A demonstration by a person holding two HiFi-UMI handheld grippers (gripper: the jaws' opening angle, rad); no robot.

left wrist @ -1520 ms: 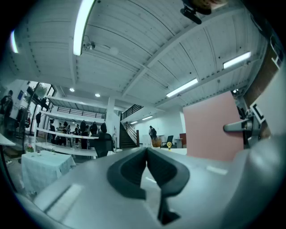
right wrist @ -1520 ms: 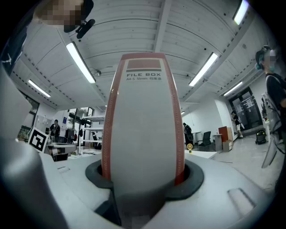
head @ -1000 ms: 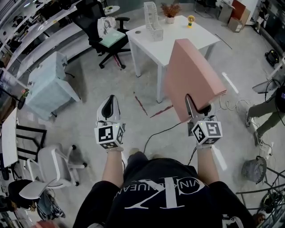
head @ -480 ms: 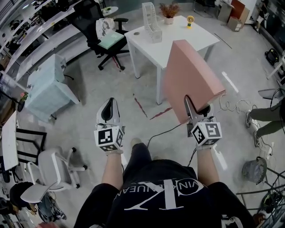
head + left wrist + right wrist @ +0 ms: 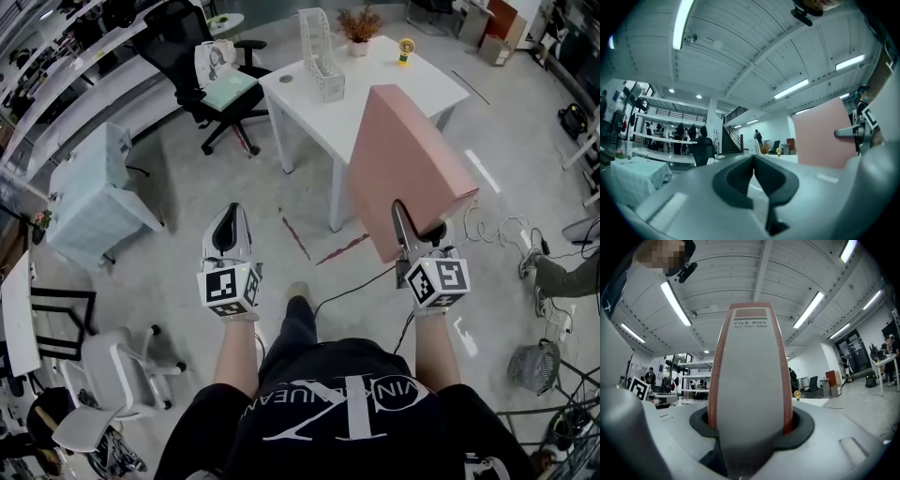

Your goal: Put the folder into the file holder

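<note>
My right gripper (image 5: 414, 228) is shut on the spine of a pink file box folder (image 5: 408, 167), held upright in the air short of the white table (image 5: 375, 94). The right gripper view shows the folder's grey spine (image 5: 750, 380) filling the gap between the jaws. A white mesh file holder (image 5: 321, 54) stands at the table's far left part. My left gripper (image 5: 229, 228) is shut and holds nothing, level beside the right one; its dark pads (image 5: 754, 180) meet in the left gripper view, where the folder (image 5: 824, 133) shows at the right.
A potted plant (image 5: 361, 26) and a small yellow fan (image 5: 406, 49) stand at the table's far edge. A black office chair (image 5: 202, 66) sits left of the table, a covered cabinet (image 5: 94, 202) farther left. Cables and red tape (image 5: 328, 248) lie on the floor ahead.
Both grippers and the folder have moved forward toward the table together. The person's leg has stepped forward below. Neither gripper's jaws have changed.
</note>
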